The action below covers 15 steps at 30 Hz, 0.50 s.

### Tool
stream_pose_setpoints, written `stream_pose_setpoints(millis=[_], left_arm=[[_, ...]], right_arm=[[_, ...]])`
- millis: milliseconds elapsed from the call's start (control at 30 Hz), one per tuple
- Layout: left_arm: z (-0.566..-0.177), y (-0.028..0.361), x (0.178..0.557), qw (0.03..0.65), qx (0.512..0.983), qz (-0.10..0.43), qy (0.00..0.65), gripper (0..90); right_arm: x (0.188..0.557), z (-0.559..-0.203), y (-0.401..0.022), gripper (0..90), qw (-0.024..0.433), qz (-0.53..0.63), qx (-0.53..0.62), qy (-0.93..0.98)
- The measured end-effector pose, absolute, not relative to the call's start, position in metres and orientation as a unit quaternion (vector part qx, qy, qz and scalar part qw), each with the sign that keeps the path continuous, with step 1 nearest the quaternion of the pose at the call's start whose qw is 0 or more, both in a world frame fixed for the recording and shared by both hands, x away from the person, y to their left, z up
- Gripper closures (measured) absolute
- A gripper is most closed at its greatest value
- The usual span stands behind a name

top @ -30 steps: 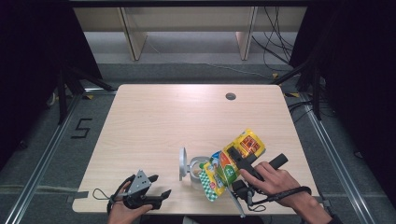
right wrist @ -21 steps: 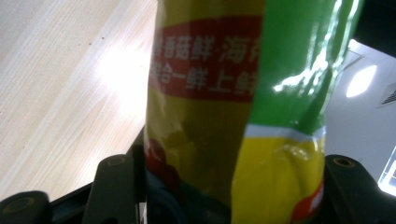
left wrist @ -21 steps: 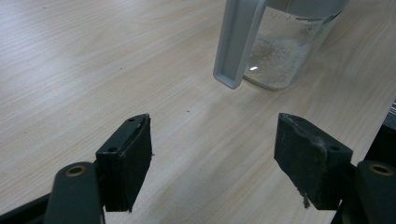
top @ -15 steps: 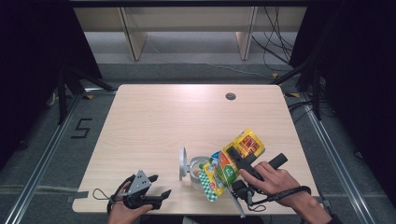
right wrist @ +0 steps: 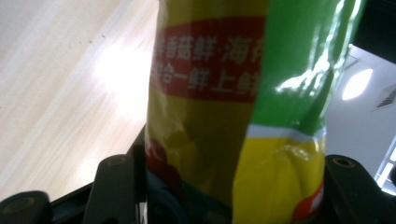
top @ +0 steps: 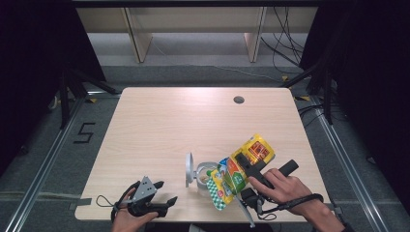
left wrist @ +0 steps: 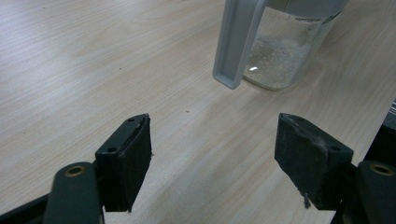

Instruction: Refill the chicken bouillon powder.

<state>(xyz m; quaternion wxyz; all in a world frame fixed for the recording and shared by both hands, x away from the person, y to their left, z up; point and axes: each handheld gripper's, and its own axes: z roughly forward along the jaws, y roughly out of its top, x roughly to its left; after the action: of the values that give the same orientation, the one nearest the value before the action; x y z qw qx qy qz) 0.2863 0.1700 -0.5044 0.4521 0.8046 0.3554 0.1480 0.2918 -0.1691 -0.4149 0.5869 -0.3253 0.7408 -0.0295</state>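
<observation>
Seasoning packet clamped between right tongs

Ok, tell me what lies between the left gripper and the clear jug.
Nothing but bare table. In the left gripper view, the left gripper stands open, and plain wood runs from it up to the jug and its handle.

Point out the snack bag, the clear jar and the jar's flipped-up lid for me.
snack bag (top: 239, 169): high view, middle of its yellow-green front.
clear jar (left wrist: 280, 60): left gripper view, glass wall above the powder.
lid (top: 188, 169): high view, its grey upright edge.
</observation>
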Motion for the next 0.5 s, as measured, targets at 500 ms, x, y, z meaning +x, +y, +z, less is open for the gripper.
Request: stream_pose_setpoints(millis=[500], left_arm=[[-0.5044, 0.1710, 0.2865, 0.445, 0.808, 0.151, 0.355, 27.1]], right_arm=[[0.2928, -0.4156, -0.1696, 46.3, 0.586, -0.032, -0.325, 0.742]])
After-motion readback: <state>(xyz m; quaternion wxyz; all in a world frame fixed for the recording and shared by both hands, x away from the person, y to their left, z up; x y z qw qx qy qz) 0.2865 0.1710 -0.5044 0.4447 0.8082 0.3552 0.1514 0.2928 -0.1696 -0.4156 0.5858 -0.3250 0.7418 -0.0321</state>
